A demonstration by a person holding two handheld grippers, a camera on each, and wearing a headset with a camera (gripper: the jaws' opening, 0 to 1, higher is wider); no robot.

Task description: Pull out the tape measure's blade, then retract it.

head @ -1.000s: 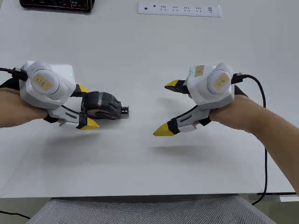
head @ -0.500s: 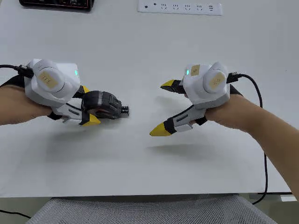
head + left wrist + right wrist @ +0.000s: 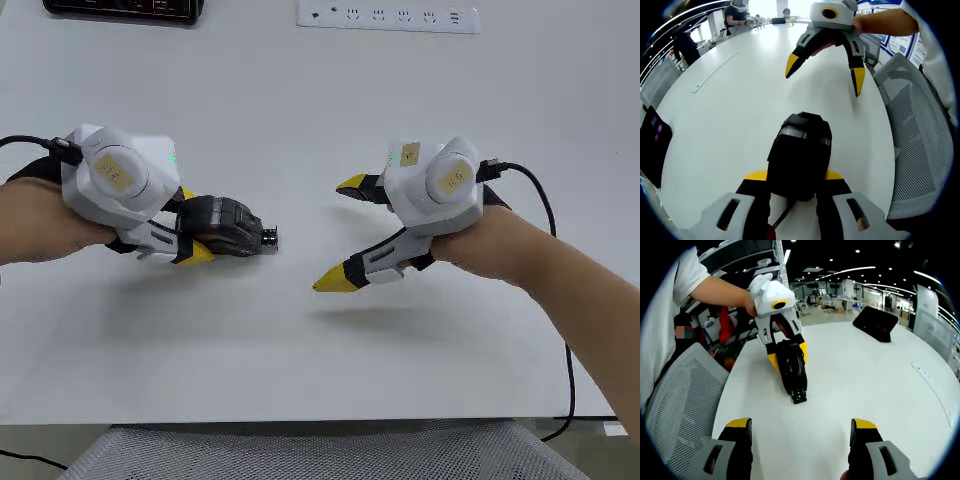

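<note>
- The white workbench (image 3: pixel 300 100) runs across the head view. A white power strip (image 3: pixel 388 17) lies along its far edge and a dark device (image 3: pixel 125 9) sits at its far left corner.
- A grey mesh chair (image 3: pixel 320 452) sits against the near edge.
- The right gripper (image 3: pixel 340 233) hovers right of centre with its yellow-tipped jaws spread wide and nothing between them, pointing at the tape measure. It has edged closer to the tape measure over the last second, and a gap remains.
- The left gripper (image 3: pixel 190 222) is over the left part of the surface, midway between the near and far edges. Its jaws are clamped on the flat sides of the tape measure's rear half. Its body has rolled a little since a second ago.
- The tape measure (image 3: pixel 225 225) is a rounded case in dark grey and black, resting on the surface. It has stayed in place.
- Its nose sticks out beyond the left jaws toward the right gripper, with the blade's hook (image 3: pixel 268 237) seated against the case and no blade drawn out.
</note>
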